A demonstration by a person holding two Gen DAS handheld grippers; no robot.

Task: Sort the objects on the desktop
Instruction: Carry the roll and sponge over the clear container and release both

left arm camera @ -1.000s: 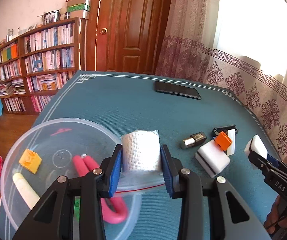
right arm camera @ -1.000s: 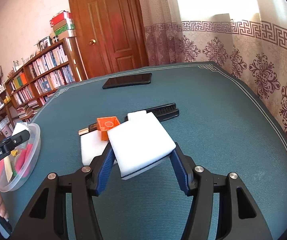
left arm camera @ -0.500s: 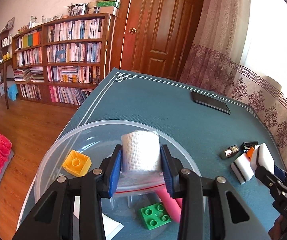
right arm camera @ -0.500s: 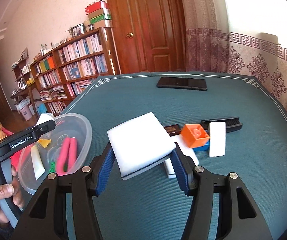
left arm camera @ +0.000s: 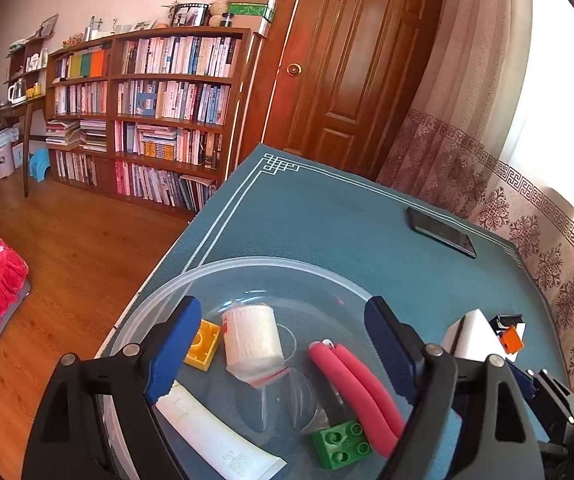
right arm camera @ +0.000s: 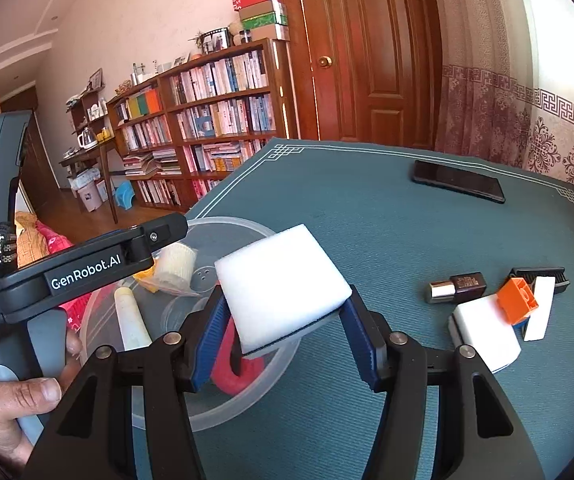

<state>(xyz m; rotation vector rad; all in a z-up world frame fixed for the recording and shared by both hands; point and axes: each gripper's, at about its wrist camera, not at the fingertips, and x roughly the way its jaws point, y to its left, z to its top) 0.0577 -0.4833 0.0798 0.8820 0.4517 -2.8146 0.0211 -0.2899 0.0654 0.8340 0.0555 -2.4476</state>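
Since half a second ago, the left hand-held gripper [left arm camera: 283,344] has let go of the white gauze roll in a clear plastic sleeve [left arm camera: 251,340], and its blue-padded jaws now stand wide apart and empty.

Left wrist view: the roll lies on its side in the clear round plastic bowl [left arm camera: 223,270], straight ahead between the spread fingers. Beside the left finger sits a yellow plastic building brick [left arm camera: 203,345]. Under that finger, closer in, lies a white squeeze tube [left arm camera: 215,436]. Toward the right finger are pink-handled pliers [left arm camera: 357,384] and a green plastic building brick [left arm camera: 341,444]. Beyond the bowl, far ahead and to the right on the teal-covered counter [left arm camera: 327,216], lies a black phone [left arm camera: 441,232].

Right wrist view: the right hand-held gripper [right arm camera: 283,320] is clamped on a white foam sponge block with a dark base [right arm camera: 281,288], held above the near edge of the bowl, which lies ahead and left. To its right on the counter wait a second white sponge [right arm camera: 483,328], an orange brick [right arm camera: 517,300] resting on it, a dark lipstick tube [right arm camera: 457,286], a small white block [right arm camera: 539,308] and a black comb [right arm camera: 541,272].

The step in hand appears to be dropping items into the bowl. Next, the held sponge likely needs carrying forward and left until it is over the bowl, then releasing, while the left hand-held gripper clears out of the way.
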